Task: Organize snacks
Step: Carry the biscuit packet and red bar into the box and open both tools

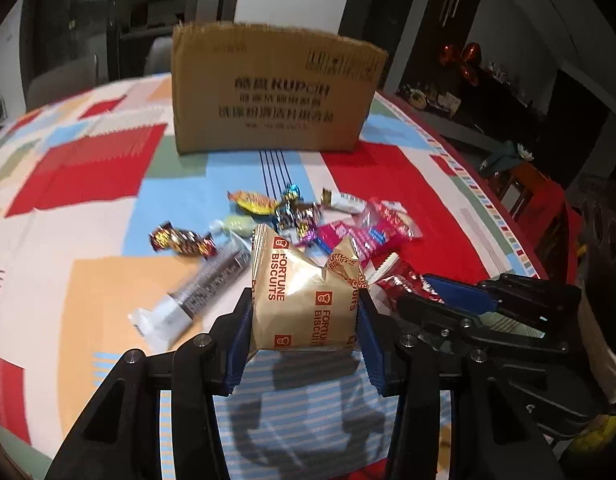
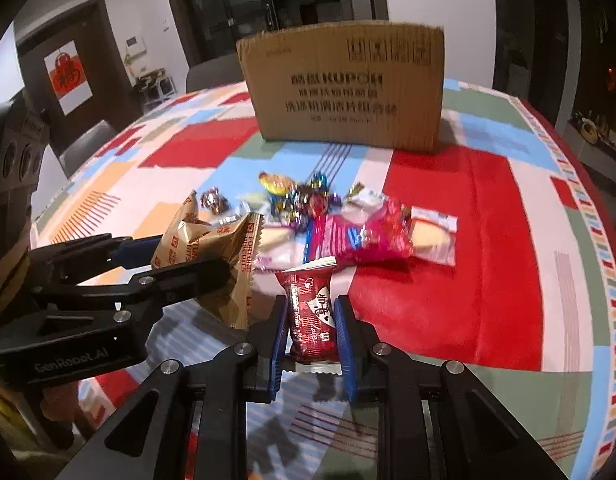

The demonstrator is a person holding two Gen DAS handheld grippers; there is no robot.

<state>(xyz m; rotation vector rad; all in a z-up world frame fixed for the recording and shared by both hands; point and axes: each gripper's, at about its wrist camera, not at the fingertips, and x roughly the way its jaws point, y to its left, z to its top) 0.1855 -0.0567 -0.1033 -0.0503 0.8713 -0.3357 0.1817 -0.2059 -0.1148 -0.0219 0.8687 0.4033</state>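
Note:
My left gripper (image 1: 306, 306) is shut on a gold "Fortune Biscuits" packet (image 1: 300, 276), its blue pads pressing both sides and holding it just above the tablecloth. In the right wrist view the same packet (image 2: 216, 240) sits between the left gripper's fingers (image 2: 188, 276) at the left. My right gripper (image 2: 311, 310) is shut on a dark red snack packet (image 2: 308, 308), held upright between its pads. From the left wrist view the right gripper (image 1: 439, 300) lies close by at the right, with the red packet (image 1: 403, 280) at its tip. Beyond both lies a loose pile of snacks (image 2: 315, 200).
A brown cardboard box (image 1: 276, 92) (image 2: 343, 88) stands at the far side of the patchwork tablecloth (image 2: 447, 280). The pile holds a pink packet (image 2: 359, 236), foil candies (image 1: 184, 240) and a long silver-brown bar (image 1: 204, 292). Chairs and dark furniture surround the table.

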